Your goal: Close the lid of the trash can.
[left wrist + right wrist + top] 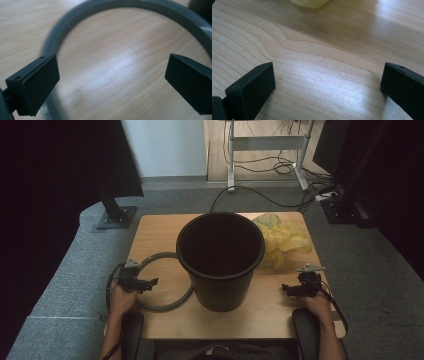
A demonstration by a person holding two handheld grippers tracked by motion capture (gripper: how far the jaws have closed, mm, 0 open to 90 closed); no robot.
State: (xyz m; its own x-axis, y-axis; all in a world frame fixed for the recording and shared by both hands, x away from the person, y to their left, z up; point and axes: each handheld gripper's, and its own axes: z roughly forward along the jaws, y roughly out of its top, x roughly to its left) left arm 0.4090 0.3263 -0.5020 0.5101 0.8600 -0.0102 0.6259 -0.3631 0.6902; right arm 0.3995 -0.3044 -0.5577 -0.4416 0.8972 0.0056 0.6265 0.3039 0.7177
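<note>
A black plastic bin stands upright in the middle of the wooden table. A grey ring lies flat on the table to the bin's left and partly behind it; its arc curves across the left gripper view. A crumpled yellow bag lies at the back right, its edge at the top of the right gripper view. My left gripper is open just over the ring's left side. My right gripper is open above bare wood, right of the bin.
The small table is ringed by grey carpet. A black stand base sits at the back left, a white desk frame with cables behind, and a dark stand at the back right.
</note>
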